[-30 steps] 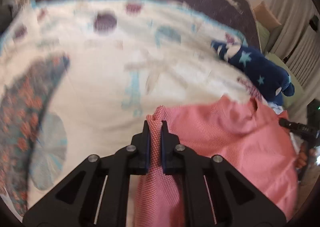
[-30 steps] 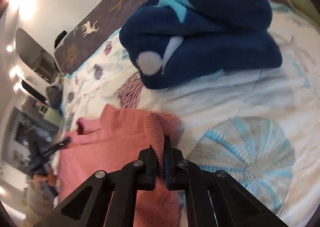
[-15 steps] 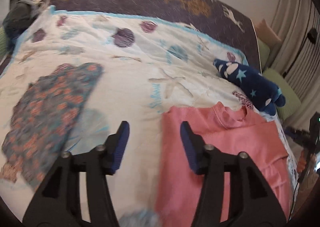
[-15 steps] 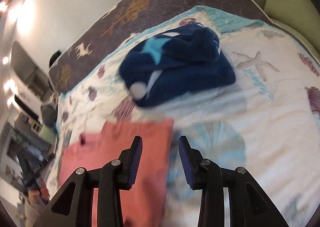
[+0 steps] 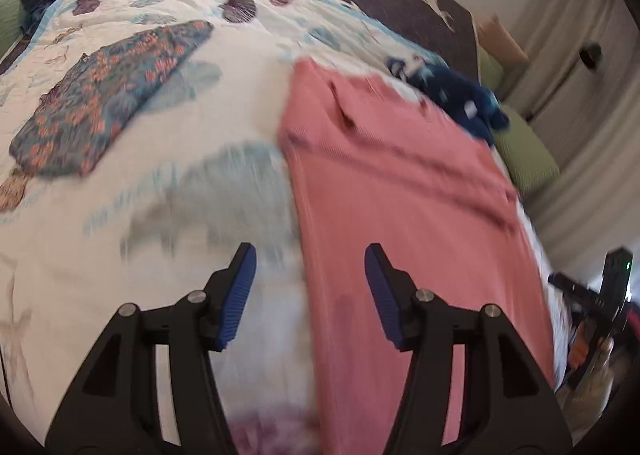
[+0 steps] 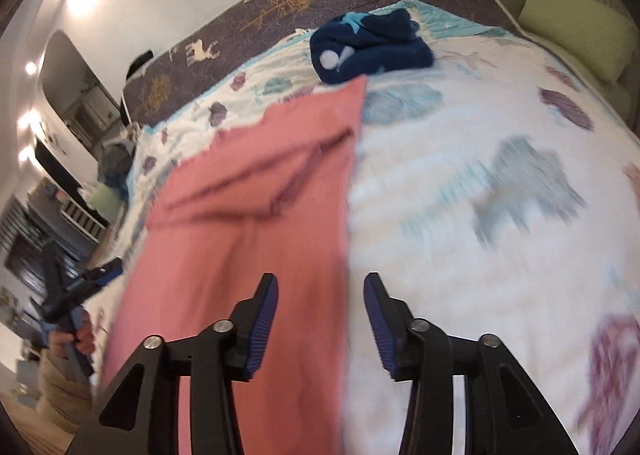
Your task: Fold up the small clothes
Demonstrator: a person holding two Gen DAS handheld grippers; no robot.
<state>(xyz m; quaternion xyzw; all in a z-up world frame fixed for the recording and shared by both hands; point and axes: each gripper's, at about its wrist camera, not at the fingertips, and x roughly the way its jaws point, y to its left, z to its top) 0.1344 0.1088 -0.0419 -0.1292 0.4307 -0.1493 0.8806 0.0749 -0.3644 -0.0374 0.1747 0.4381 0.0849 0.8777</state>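
Note:
A pink knit garment (image 5: 400, 191) lies spread flat on the bed, its neck end far from me; it also shows in the right wrist view (image 6: 256, 215). My left gripper (image 5: 310, 295) is open and empty, held above the garment's left edge near its near end. My right gripper (image 6: 320, 315) is open and empty, held above the garment's right edge. The other hand-held gripper shows at the frame edge in each view (image 5: 600, 295) (image 6: 68, 295).
A folded floral blue garment (image 5: 108, 95) lies left on the white sea-pattern quilt (image 5: 120, 255). A navy star-print fleece bundle (image 6: 368, 47) lies beyond the pink garment. Green cushions (image 6: 576, 31) and a dark headboard (image 6: 304, 3) border the bed.
Both grippers were shut on the pink garment's far corners a second ago. They let go, opened, and pulled back toward the garment's near end. The garment now lies flat.

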